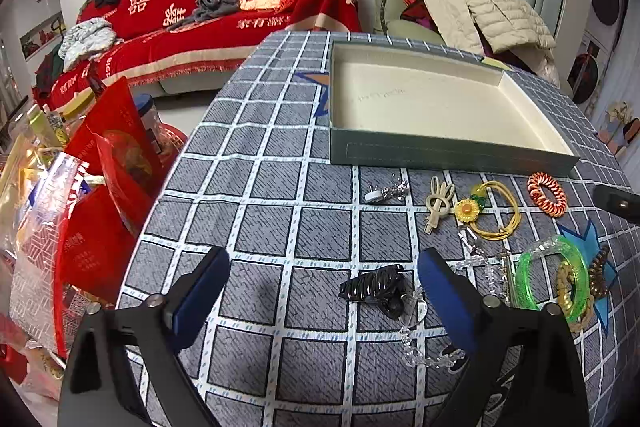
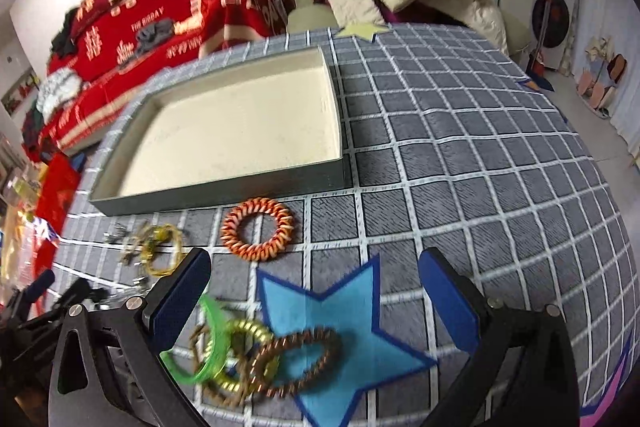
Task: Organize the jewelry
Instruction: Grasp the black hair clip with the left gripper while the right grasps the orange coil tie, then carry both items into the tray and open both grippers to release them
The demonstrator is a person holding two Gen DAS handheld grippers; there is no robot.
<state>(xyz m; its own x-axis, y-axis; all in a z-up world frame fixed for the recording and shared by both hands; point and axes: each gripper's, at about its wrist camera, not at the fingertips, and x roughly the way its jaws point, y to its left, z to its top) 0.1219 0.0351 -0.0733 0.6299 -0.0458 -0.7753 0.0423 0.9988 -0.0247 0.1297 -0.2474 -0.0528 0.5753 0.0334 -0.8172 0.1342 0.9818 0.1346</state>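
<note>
While the tray (image 1: 452,151) is empty, all the jewelry lies loose on the cloth before it. My left gripper (image 1: 324,291) is wide open and holds nothing, with the black hair claw (image 1: 374,287) just ahead between its fingers. Further right, my right gripper (image 2: 314,291) is open too, above the brown coil ring (image 2: 298,361), which overlaps the green bangle (image 2: 208,343). I think closing there may drag the neighbours along.

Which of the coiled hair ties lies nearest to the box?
The orange-and-white coiled hair tie, lying alone just in front of the box's front wall. The brown coiled hair tie and the gold one lie tangled with the green bangle, farther away.
</note>
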